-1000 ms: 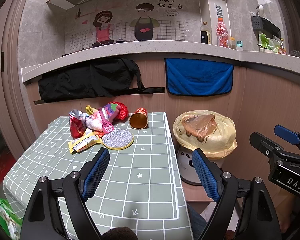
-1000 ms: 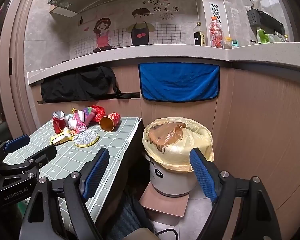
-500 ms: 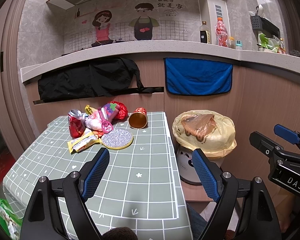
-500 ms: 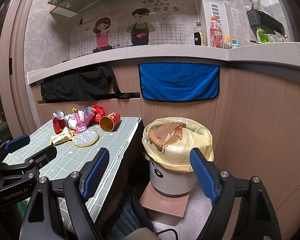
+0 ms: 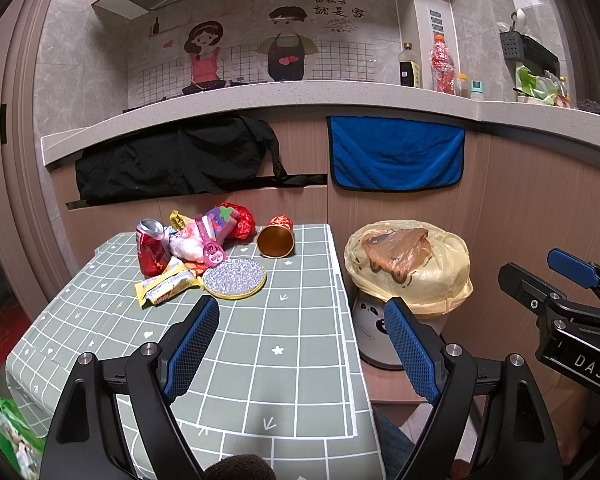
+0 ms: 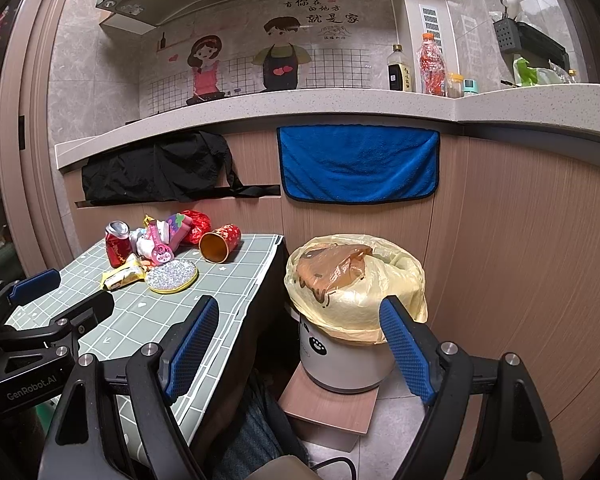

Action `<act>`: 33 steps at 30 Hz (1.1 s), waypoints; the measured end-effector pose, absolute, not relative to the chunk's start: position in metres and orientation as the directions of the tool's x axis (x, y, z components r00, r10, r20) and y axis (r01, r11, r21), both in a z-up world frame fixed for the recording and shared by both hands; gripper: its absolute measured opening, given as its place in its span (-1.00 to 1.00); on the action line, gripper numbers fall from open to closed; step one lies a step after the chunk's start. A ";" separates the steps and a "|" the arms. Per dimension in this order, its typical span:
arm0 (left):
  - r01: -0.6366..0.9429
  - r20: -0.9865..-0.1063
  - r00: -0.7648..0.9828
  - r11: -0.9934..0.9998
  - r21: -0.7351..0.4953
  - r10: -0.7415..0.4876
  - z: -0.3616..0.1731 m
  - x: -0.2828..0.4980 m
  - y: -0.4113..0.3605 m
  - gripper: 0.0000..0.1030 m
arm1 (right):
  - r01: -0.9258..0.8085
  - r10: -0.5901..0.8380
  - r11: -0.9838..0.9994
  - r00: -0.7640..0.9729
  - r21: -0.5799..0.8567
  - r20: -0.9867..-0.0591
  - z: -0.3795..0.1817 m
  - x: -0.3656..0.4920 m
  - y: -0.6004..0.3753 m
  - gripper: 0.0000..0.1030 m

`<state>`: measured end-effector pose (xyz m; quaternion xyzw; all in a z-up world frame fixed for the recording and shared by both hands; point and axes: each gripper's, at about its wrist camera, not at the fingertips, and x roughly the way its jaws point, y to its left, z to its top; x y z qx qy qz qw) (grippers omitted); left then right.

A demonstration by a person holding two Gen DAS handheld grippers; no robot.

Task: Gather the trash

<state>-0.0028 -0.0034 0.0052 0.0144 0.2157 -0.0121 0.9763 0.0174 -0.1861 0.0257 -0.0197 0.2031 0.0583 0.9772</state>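
Trash pile at far left of the surface [image 5: 300, 360]: crushed red can [image 5: 151, 249], yellow wrapper [image 5: 164, 286], pink and purple packets [image 5: 216, 224], glittery round disc [image 5: 234, 279], gold-lined red cup [image 5: 277, 237] on its side just right of the pile. Left gripper [image 5: 302, 350] hangs over the near part of the surface, fingers spread, holding nothing. Right of the surface, bin [image 6: 346, 360] with yellow bag [image 6: 396, 280] on the floor. Right gripper [image 6: 298, 344] in front of the bin, fingers spread, empty.
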 end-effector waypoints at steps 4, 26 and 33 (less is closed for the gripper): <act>0.030 -0.423 0.906 0.999 0.022 -0.018 0.004 -0.002 -0.003 0.64 | -0.123 0.106 0.992 0.911 -0.015 -0.399 0.026 0.017 -0.186 0.56; 0.030 -0.421 0.907 0.999 0.022 -0.018 0.003 -0.002 -0.003 0.64 | -0.119 0.103 0.993 0.912 -0.017 -0.398 0.024 0.018 -0.186 0.56; 0.031 -0.422 0.906 0.999 0.020 -0.019 0.002 -0.002 -0.001 0.64 | -0.120 0.103 0.993 0.912 -0.018 -0.398 0.024 0.018 -0.185 0.56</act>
